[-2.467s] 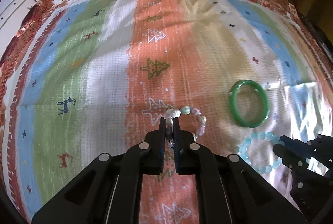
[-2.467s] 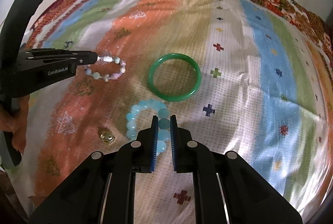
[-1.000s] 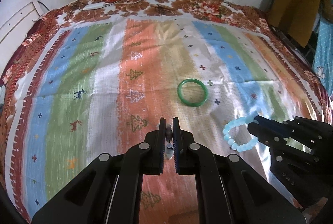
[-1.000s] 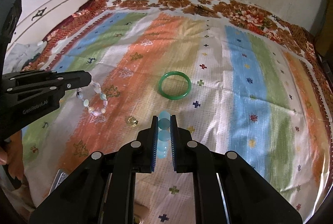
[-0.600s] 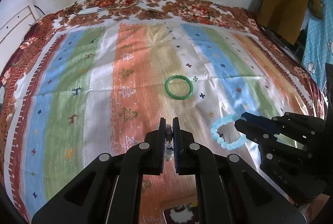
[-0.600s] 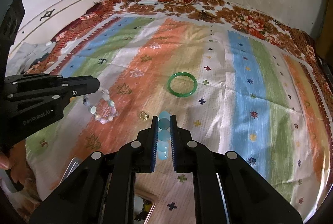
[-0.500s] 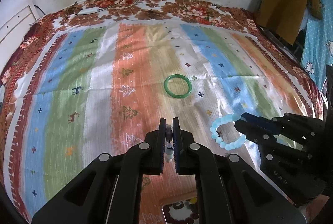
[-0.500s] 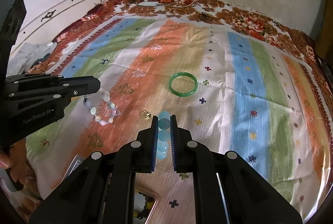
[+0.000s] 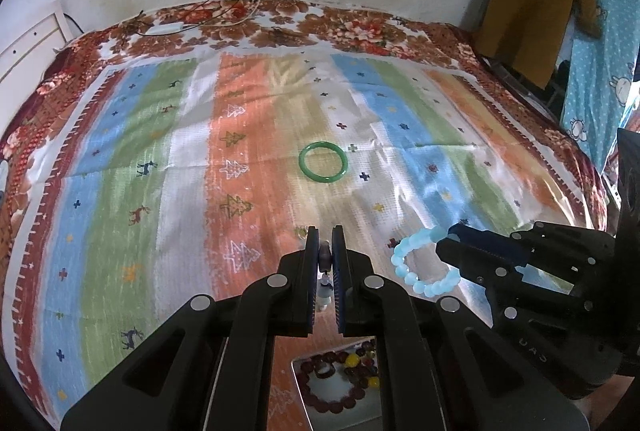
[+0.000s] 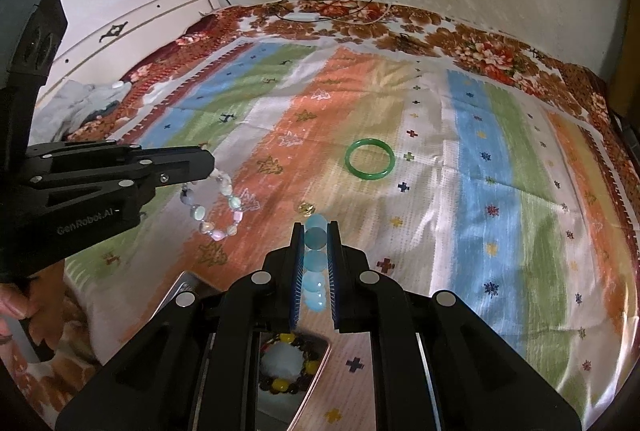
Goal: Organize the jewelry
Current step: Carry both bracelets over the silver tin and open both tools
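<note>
Bangle (image 9: pixel 322 162) lies mid-blanket (image 9: pixel 120 159); charm (image 10: pixel 305 208) nearer; tray (image 10: pixel 294 371) at near edge, under both grippers; bead bracelets hang above blanket, left (image 10: pixel 212 209) and right (image 9: pixel 416 263).

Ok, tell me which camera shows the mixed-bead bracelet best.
The right wrist view: the mixed-bead bracelet hangs as a full loop from the left hand-held gripper. The left wrist view shows only a bead or two pinched between that hand-held gripper's own fingers.

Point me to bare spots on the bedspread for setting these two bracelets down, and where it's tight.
Free: the blue and green stripes right of the green bangle, and the stripes left of the left gripper. Crowded: the near edge, where the tray already holds a beaded bracelet under both grippers, with a small gold piece just beyond the right gripper.
</note>
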The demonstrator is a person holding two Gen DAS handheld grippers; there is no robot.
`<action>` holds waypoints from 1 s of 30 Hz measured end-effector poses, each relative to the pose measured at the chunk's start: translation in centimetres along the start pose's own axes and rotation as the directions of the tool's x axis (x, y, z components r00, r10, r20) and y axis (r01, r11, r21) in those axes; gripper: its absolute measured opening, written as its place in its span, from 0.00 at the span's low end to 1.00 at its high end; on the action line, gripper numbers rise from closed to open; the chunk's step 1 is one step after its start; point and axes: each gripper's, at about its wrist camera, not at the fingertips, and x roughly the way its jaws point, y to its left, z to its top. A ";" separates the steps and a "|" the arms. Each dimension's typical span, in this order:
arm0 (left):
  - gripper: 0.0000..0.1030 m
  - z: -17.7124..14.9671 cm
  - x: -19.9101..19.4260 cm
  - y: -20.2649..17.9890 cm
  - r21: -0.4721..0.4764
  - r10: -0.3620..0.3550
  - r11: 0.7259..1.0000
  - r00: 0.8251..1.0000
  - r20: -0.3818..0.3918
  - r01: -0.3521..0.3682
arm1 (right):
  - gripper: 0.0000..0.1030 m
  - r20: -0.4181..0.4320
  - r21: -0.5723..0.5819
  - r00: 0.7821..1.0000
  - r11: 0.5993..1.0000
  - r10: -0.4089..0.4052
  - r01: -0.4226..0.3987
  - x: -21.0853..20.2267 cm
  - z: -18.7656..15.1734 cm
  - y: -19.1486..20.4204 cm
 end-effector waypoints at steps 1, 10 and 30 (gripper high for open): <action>0.06 -0.2 -0.1 -0.1 0.002 -0.001 1.000 1.000 -0.002 0.001 | 0.12 -0.001 0.001 1.000 1.000 0.001 -0.001 0.0 -0.1 0.1; 0.06 -1.6 -1.3 -0.9 0.006 -0.012 1.000 1.000 0.008 0.012 | 0.12 0.002 0.000 1.000 1.000 0.006 -0.006 -0.6 -0.8 0.5; 0.06 -5.5 -3.6 -1.3 -0.013 -0.045 0.999 0.999 0.018 0.045 | 0.12 -0.018 -0.027 0.999 0.998 0.047 -0.047 -2.6 -4.1 2.9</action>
